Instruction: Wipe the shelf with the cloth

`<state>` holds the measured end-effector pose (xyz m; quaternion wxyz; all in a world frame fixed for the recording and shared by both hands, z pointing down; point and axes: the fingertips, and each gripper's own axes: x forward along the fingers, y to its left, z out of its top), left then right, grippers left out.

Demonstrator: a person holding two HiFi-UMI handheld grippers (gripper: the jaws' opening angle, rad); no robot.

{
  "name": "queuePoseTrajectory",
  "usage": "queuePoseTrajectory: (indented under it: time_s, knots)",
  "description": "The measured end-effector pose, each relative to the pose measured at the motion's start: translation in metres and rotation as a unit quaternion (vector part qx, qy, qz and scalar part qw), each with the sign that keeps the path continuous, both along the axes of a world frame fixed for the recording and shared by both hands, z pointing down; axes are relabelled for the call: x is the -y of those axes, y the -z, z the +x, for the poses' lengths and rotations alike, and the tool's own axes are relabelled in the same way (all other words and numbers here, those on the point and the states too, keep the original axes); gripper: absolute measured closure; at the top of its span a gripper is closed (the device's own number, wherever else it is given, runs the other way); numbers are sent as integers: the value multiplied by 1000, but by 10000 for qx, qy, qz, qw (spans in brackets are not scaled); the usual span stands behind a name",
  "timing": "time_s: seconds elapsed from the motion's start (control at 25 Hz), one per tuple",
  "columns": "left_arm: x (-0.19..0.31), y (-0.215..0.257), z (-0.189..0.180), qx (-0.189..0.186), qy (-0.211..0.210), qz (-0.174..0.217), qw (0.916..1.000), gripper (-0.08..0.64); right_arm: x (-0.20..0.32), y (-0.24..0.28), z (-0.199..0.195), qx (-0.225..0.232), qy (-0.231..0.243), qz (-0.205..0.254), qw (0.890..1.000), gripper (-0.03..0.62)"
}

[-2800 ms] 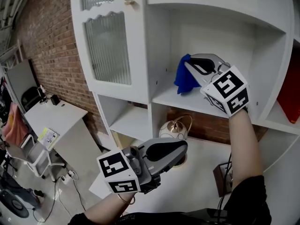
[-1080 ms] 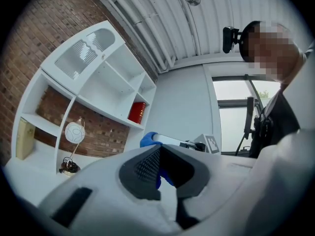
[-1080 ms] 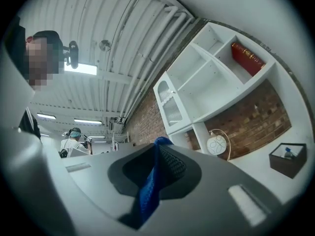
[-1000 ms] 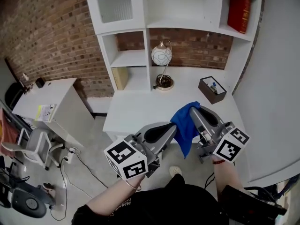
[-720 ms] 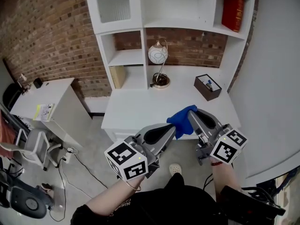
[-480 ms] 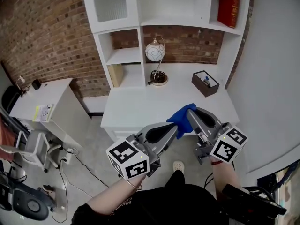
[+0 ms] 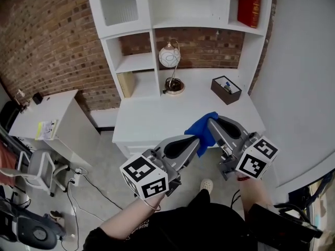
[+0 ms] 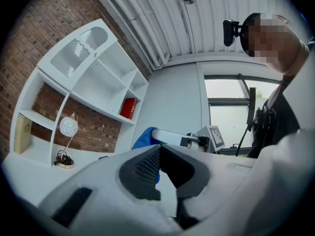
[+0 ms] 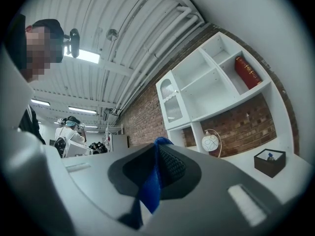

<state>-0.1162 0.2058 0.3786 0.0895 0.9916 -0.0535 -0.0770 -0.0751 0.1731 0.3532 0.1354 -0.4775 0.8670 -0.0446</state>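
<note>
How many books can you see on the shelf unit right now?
2. A red book stands in the top right compartment; a tan book stands in the lower left cubby. The frosted cabinet door could hide more.

An indoor research or recording space dressed as a home study. A brick wall [image 7: 52, 46] backs a white desk [image 7: 157, 116] with a built-in shelf unit [image 7: 183, 22] holding a globe lamp [image 7: 169, 55] and a red book [image 7: 248, 7]. Beside it are a plain white table [image 7: 47, 114] and an office chair [image 7: 34, 171]. Overhead run exposed ceiling pipes [image 9: 147, 28] and strip lights [image 9: 83, 55], and a person wearing headgear [image 9: 69, 127] stands in the background.
</note>
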Motion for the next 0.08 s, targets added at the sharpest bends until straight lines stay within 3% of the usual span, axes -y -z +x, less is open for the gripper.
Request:
queuePoseTrajectory:
  time_s: [0.08]
  knots:
    - [-1,0,0,-18,-26,-14,10000,566,1,0,0,-74,-33,-24,10000,568]
